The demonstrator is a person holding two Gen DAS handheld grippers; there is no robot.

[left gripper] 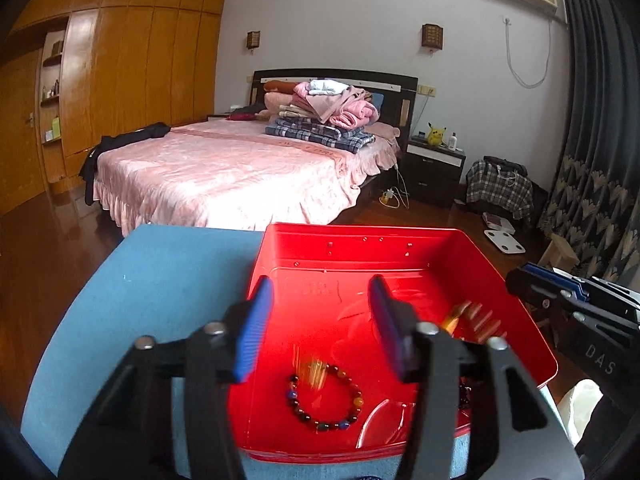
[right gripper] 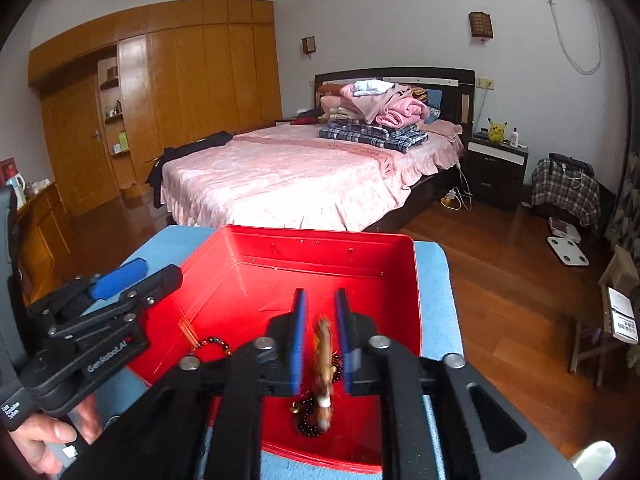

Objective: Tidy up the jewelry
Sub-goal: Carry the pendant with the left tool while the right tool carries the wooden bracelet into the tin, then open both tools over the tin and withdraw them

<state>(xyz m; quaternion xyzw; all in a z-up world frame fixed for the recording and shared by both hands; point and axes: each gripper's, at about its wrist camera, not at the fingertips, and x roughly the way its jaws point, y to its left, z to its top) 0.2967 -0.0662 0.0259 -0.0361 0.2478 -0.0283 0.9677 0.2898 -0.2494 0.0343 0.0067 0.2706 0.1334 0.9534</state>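
A red metal box (left gripper: 400, 256) stands open on a blue cloth-covered table (left gripper: 160, 280). Inside lies a multicoloured bead bracelet (left gripper: 326, 398) with a blurred gold tassel, and a wooden-bead piece (left gripper: 476, 320) at the right. My left gripper (left gripper: 318, 320) is open and empty above the box's left half. In the right wrist view my right gripper (right gripper: 322, 336) hangs over the box (right gripper: 320, 248), jaws slightly apart, with a blurred brown bead string (right gripper: 323, 364) between them, not clamped, above a dark bead bracelet (right gripper: 308, 420). The left gripper also shows there (right gripper: 120, 280).
A bed with pink cover (left gripper: 240, 172) and folded clothes stands beyond the table. Wooden floor surrounds it. A wardrobe (left gripper: 120, 80) is at the left, a nightstand (left gripper: 436, 160) and curtain (left gripper: 592, 120) at the right. My hand (right gripper: 36, 440) holds the left gripper.
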